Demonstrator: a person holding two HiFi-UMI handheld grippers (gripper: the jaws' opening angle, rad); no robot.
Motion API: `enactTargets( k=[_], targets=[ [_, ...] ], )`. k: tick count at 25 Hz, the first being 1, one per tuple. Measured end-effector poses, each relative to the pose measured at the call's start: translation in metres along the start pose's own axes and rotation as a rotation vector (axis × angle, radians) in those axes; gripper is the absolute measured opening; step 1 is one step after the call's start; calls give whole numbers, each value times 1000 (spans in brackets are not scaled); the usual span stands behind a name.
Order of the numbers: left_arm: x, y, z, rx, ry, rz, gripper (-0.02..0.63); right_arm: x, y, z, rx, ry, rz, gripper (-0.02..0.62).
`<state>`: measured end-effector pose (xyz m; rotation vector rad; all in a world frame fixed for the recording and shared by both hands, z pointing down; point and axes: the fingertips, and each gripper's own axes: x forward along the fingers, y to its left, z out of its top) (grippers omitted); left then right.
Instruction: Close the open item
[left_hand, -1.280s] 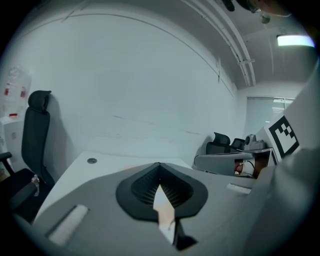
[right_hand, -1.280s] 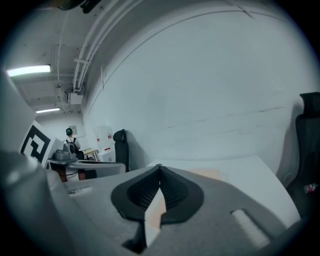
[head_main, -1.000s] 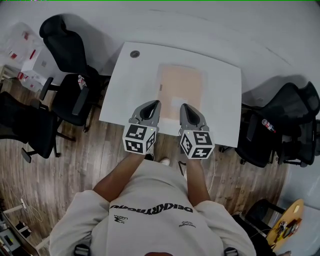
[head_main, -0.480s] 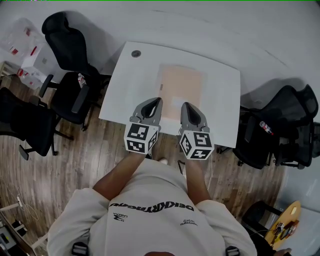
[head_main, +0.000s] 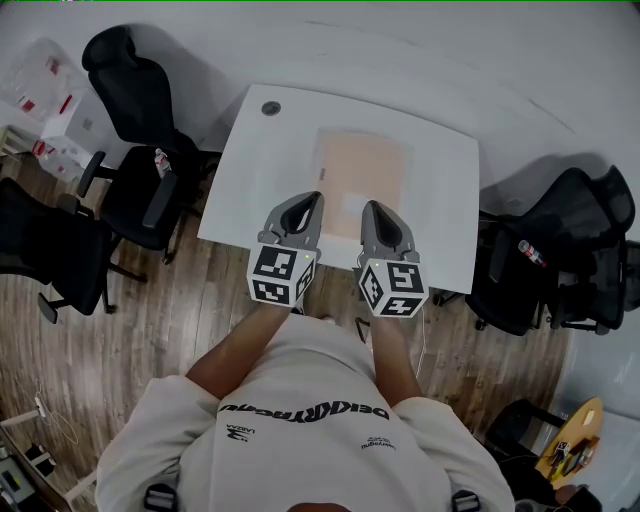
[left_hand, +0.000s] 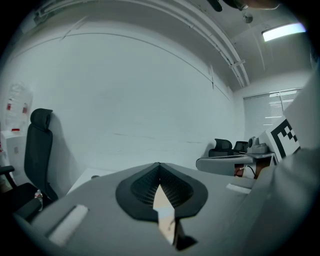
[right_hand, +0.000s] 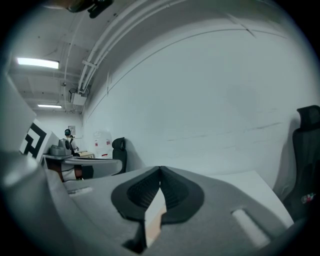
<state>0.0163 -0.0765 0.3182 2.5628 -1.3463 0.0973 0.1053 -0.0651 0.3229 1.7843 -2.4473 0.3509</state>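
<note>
Head view, little changed from half a second earlier: one white tabletop (head_main: 260, 170), with two black office chairs (head_main: 135, 90) at its left. One flat peach-coloured item (head_main: 362, 175) lies at the tabletop's middle. The left claw (head_main: 313, 198) and right claw (head_main: 368, 206) hover side by side over its near edge, each with jaws closed on nothing.

wht table (head_main: 250, 185) | blk chair L (head_main: 135, 95) | blk chair R (head_main: 590, 235) | wood floor (head_main: 170, 330)

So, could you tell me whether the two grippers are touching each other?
Apart: the head view shows a clear gap between the left gripper and right gripper.
</note>
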Motion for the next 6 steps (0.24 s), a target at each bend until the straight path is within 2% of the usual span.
enactTargets(
  k=[6],
  targets=[
    [0,4,6,8,-17,2,2,1,0,5,-4,-20,-6,-2]
  ],
)
